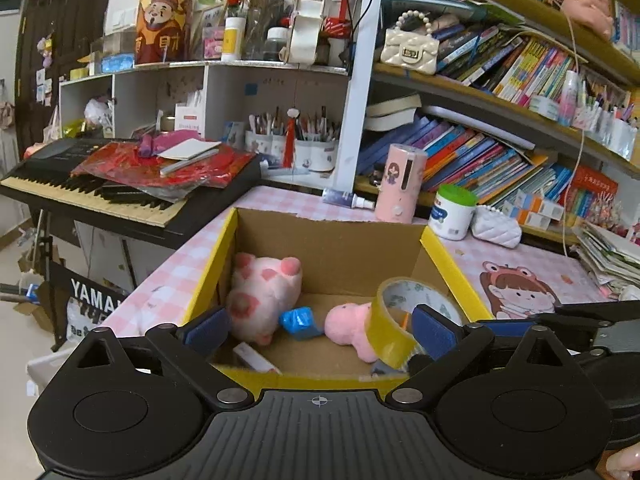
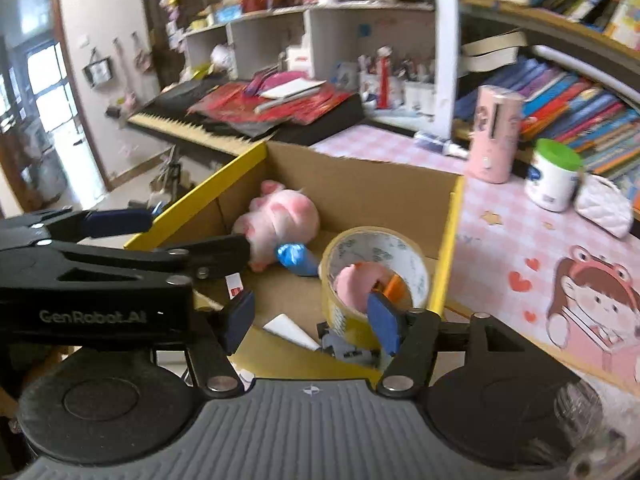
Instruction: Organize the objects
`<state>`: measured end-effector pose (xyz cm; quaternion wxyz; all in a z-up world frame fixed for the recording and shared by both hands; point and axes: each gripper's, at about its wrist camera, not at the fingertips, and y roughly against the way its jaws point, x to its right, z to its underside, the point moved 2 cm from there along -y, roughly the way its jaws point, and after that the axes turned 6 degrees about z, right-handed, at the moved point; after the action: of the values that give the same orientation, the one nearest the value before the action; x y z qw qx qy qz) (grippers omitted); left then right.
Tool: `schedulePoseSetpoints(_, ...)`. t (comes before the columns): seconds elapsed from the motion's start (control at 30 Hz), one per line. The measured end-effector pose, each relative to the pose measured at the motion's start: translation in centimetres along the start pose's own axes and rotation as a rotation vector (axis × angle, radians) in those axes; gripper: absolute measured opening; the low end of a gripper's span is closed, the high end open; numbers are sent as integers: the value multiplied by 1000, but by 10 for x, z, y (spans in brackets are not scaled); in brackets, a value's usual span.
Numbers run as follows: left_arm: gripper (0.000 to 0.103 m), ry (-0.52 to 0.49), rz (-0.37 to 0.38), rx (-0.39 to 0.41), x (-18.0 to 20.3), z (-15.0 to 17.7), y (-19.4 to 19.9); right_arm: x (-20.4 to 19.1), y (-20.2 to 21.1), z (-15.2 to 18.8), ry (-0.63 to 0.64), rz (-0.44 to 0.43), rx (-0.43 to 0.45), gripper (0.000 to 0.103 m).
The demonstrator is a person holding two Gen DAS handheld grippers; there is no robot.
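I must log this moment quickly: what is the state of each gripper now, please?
Left gripper: open wide, holding nothing, over the cardboard box.
Right gripper: open, holding nothing; tape roll lies free.

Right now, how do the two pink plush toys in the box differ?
The big plush is pale with darker pink patches; the small plush is plain pink. The big plush lies at the box's left wall, in the open; the small plush sits against the tape roll, partly hidden by it. Both are pink and soft.
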<state>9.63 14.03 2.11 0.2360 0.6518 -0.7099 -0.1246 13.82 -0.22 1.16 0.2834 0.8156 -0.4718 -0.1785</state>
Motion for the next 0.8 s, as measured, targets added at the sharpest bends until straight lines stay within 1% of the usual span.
schedulePoseSetpoints(0.17,100,-1,17,1,1,13,23,-8,26,19,-40,75,34,62)
schedulePoseSetpoints(0.27,100,-6,25,-3,1,23,39,-17,41,30,-52,122,53,64)
schedulePoseSetpoints(0.43,100,-13,10,-35,5,41,62,-34,64,55,-65,201,57,68)
schedulePoseSetpoints(0.53,100,-45,-17,-59,10,53,72,-44,75,72,-75,254,40,73)
schedulePoseSetpoints(0.67,100,-125,-68,-87,20,70,83,-53,85,98,-110,338,7,85)
schedulePoseSetpoints(0.8,100,-168,-71,-117,28,83,89,-52,93,124,-163,435,-50,89)
